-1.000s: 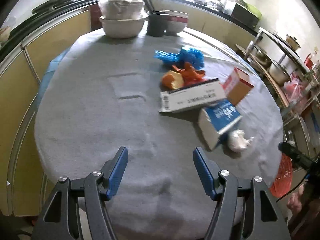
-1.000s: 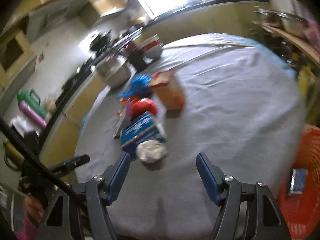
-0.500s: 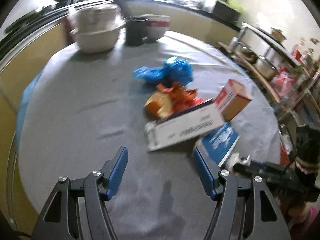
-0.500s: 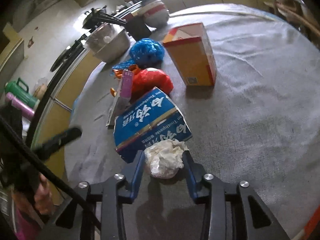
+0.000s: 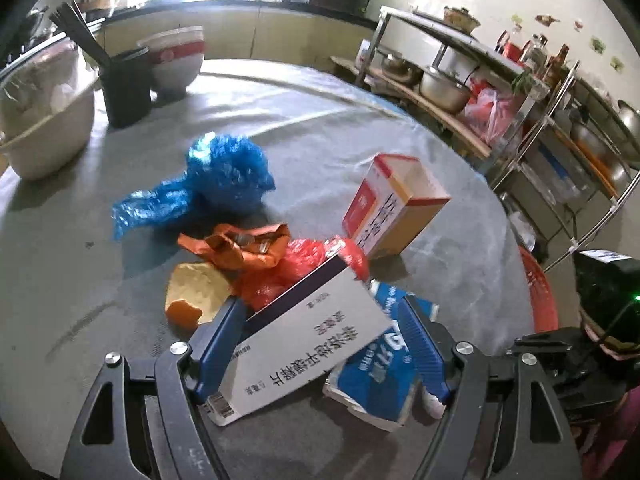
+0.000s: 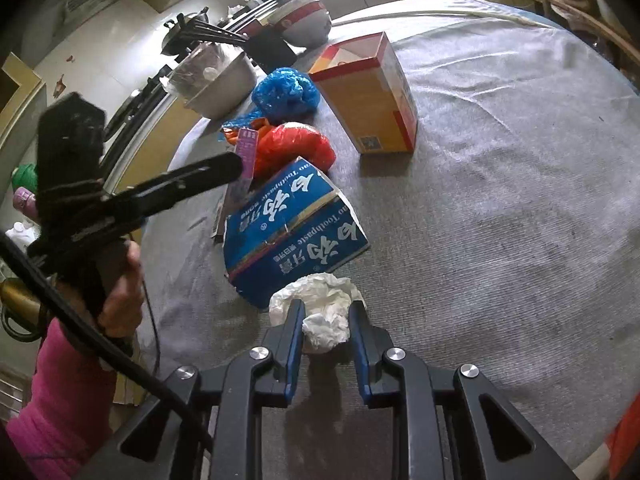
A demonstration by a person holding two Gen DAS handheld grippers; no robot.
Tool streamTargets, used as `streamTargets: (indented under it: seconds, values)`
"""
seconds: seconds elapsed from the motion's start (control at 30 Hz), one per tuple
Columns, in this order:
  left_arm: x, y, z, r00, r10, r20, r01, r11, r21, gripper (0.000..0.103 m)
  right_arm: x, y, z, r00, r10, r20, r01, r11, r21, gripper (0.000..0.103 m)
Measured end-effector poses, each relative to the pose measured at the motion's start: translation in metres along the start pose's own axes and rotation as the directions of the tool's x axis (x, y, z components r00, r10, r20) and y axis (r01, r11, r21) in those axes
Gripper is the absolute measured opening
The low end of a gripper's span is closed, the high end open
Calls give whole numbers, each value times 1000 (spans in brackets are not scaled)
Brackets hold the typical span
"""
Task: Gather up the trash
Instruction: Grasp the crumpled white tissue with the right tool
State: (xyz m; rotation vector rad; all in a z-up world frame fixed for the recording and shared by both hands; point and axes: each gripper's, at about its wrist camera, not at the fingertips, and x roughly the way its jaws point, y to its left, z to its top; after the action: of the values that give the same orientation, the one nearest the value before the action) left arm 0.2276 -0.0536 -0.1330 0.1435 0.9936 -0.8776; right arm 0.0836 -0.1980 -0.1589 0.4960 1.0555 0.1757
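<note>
Pinching the crumpled tissue [image 6: 326,312] at the counter's [image 6: 500,208] six o'clock edge, the right gripper [image 6: 325,334] is clamped on it — light, soft, easily squashed. The left gripper [image 5: 320,350] is opening around the white box [image 5: 304,344] — stiff, light card, best taken across its narrow sides.

1. A round table [image 6: 520,200] under a grey cloth carries everything.
2. Near edge: a crumpled white tissue [image 6: 324,316], touching a blue toothpaste box [image 6: 292,232] just beyond it.
3. Middle: a white flat box [image 5: 304,344], red bag [image 6: 296,144], orange wrapper [image 5: 240,246], orange peel [image 5: 192,296], blue bag [image 5: 224,176], and an orange-red carton [image 6: 372,96] to the right.
4. Far edge: bowls [image 5: 176,60], a black chopstick holder [image 5: 126,92], a covered basin [image 5: 44,120].
</note>
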Motion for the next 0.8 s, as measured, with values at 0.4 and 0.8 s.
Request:
streamTargets:
  seconds: [0.4,0.8]
  values:
    - [-26,-9,-46,999,-9,-31,10,1000,5,65,-2,1,-2,1000,-14,10,14,1000,-16,24]
    - [-41,6,-32,994,105,6,-105,989,101,63,-6,-5,-4,1000,-14,-6,14,1000,9,24]
